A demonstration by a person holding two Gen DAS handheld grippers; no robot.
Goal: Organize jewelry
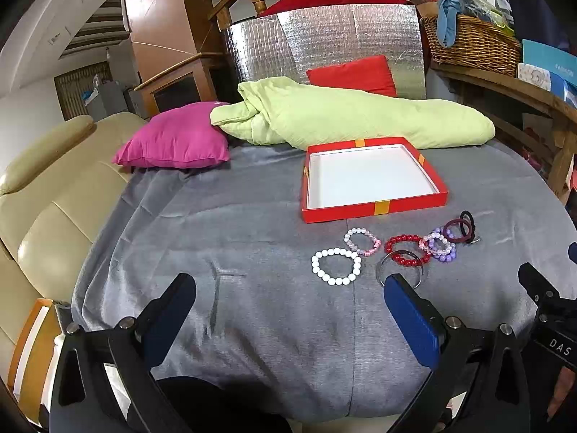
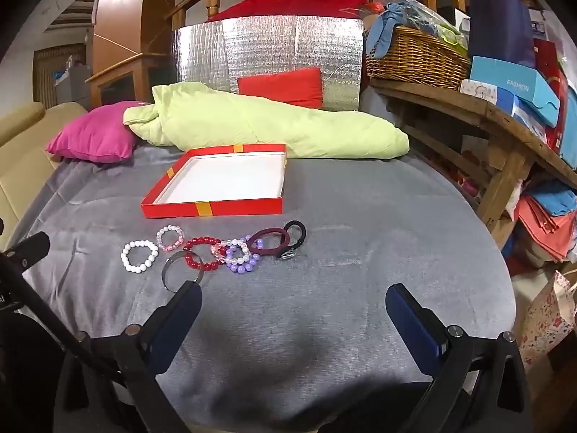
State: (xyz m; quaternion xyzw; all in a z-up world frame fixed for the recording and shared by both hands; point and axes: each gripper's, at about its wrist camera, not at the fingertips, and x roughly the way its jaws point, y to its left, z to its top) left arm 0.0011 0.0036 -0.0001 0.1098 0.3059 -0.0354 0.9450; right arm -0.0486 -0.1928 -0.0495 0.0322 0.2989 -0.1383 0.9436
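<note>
A shallow red box (image 1: 375, 208) (image 2: 212, 209) with a white inside lies empty on the grey cloth. In front of it lie several bracelets in a row: a white bead bracelet (image 1: 336, 266) (image 2: 139, 256), a pale pink one (image 1: 362, 241) (image 2: 170, 238), a red bead one (image 1: 406, 250) (image 2: 200, 253), a purple one (image 1: 440, 249) (image 2: 241, 259), a silver bangle (image 1: 398, 267) (image 2: 181, 270), and dark hair ties (image 1: 461, 230) (image 2: 279, 239). My left gripper (image 1: 290, 290) hovers open just short of the white bracelet. My right gripper (image 2: 294, 297) hovers open right of the bangle. Both are empty.
A green folded quilt (image 1: 346, 115) (image 2: 259, 126), a magenta pillow (image 1: 176, 137) (image 2: 93, 137) and a red cushion (image 1: 355, 74) lie behind the box. A beige sofa (image 1: 47, 187) stands left. A wooden bench (image 2: 468, 115) with a wicker basket (image 2: 414, 57) and boxes stands right.
</note>
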